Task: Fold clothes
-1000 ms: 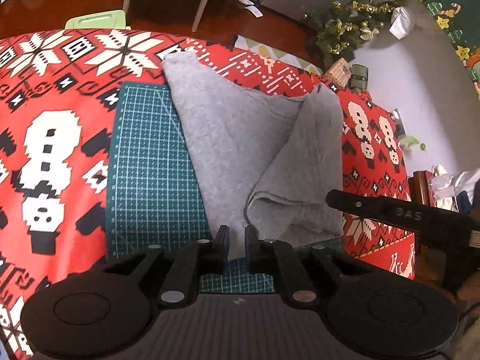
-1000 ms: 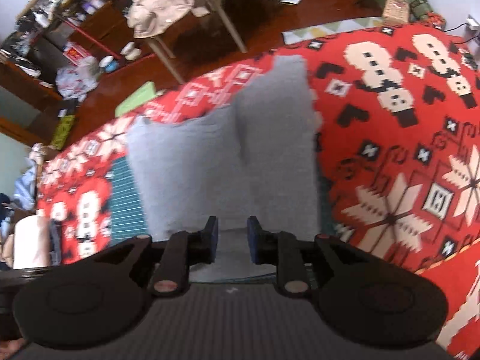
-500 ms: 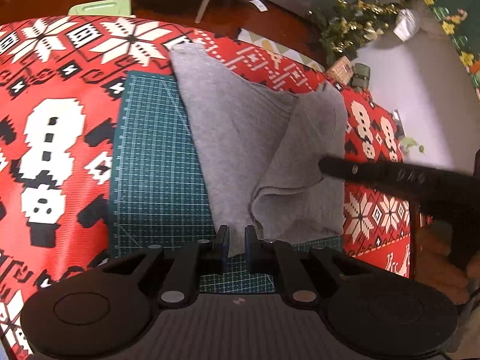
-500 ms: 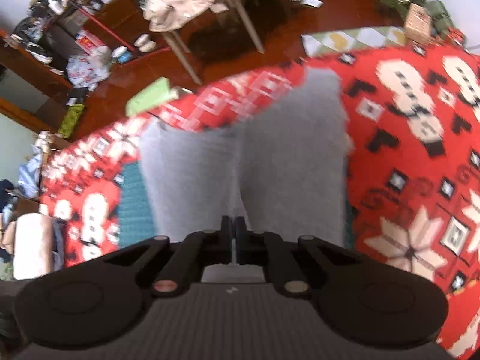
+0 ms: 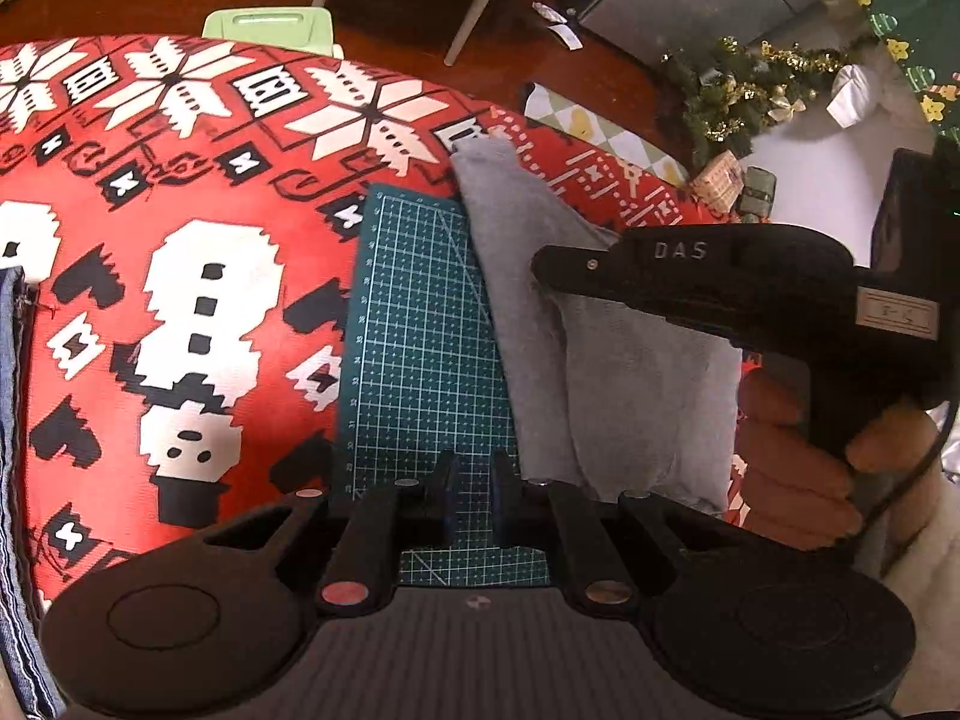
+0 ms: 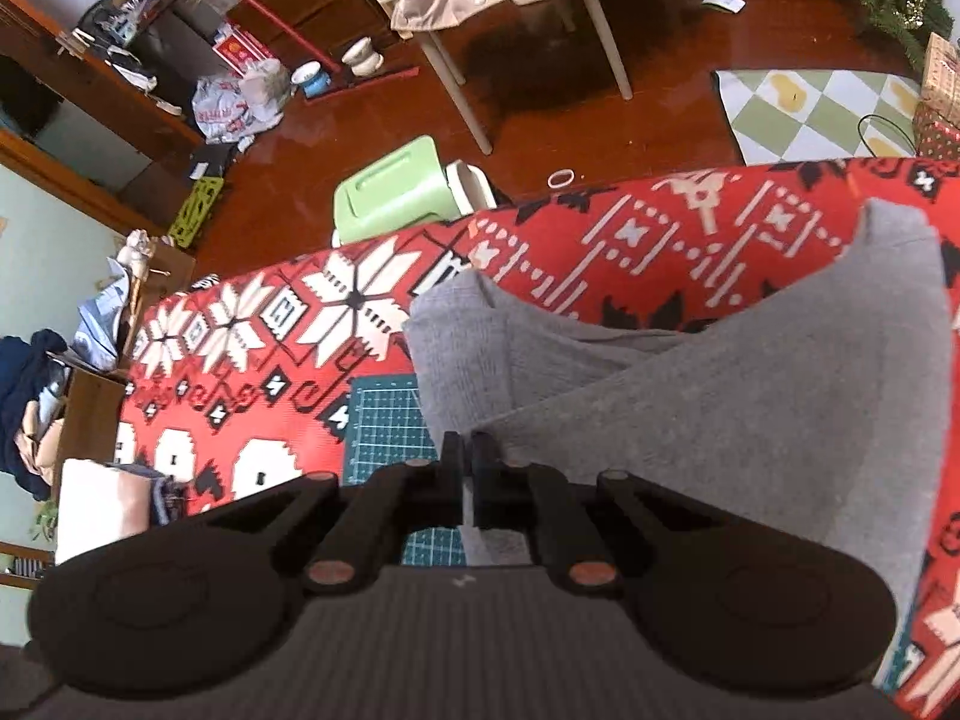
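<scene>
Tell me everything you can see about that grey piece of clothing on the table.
The grey garment looks like soft, fleecy knit, plain with no print. It lies partly folded, one flap doubled over the other, creased rather than flat. It rests half on a green gridded cutting mat and half on the red patterned tablecloth. The right tool sits at its near edge, jaws opening.

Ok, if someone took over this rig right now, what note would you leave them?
Left tongs: nearly shut, empty, over the green cutting mat beside the grey garment.
Right tongs: jaws opening, with the grey garment's edge between them and a flap drawn across.
Things: the grey garment lies partly on the mat, partly on the red patterned cover.
Done: one flap folded over, it seems.
Left: set that flap down, smooth it, finish the remaining folds.
</scene>
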Available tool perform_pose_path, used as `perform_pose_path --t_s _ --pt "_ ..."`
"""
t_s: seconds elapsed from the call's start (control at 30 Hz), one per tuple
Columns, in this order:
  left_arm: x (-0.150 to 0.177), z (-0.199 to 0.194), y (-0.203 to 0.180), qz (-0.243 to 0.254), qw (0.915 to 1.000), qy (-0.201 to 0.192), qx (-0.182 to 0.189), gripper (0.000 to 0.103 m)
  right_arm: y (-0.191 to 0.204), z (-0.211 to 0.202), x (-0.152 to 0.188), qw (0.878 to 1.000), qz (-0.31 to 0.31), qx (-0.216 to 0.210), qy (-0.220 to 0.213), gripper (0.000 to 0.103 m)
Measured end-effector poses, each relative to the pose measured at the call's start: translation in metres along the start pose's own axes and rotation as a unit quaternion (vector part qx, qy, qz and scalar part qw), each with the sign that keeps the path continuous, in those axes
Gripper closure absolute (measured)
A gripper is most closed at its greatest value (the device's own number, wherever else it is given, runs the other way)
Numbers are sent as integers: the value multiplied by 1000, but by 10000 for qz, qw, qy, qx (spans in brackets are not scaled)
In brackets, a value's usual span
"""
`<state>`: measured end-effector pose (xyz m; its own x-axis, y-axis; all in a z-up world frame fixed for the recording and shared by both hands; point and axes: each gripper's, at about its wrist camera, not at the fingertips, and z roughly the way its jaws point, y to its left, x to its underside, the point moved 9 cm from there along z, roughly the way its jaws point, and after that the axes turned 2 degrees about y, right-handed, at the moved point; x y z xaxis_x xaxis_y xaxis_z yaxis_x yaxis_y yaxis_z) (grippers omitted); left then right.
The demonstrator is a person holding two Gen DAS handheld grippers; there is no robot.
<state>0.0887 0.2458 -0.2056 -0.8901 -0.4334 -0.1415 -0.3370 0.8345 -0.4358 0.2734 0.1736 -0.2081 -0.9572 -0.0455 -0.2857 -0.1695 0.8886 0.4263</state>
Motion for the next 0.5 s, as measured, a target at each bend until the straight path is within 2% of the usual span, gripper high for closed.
perform_pose_path --t_s 0.07,0.17,0.27,0.37,0.5 --pt "2 1 0 12 10000 11 44 94 -2 -4 3 10000 28 -3 -66 91" --pt "7 3 -5 60 9999 16 146 94 -7 -20 9 9997 116 14 -215 79" --pt "9 4 -12 199 9997 -100 132 94 -20 -50 22 9989 255 122 -363 77" --pt "10 2 -22 450 9985 -317 -67 94 -38 -80 43 9975 297 434 -462 71" --pt "9 -1 -34 737 9951 -447 -482 86 -61 -109 68 9956 325 746 -470 71"
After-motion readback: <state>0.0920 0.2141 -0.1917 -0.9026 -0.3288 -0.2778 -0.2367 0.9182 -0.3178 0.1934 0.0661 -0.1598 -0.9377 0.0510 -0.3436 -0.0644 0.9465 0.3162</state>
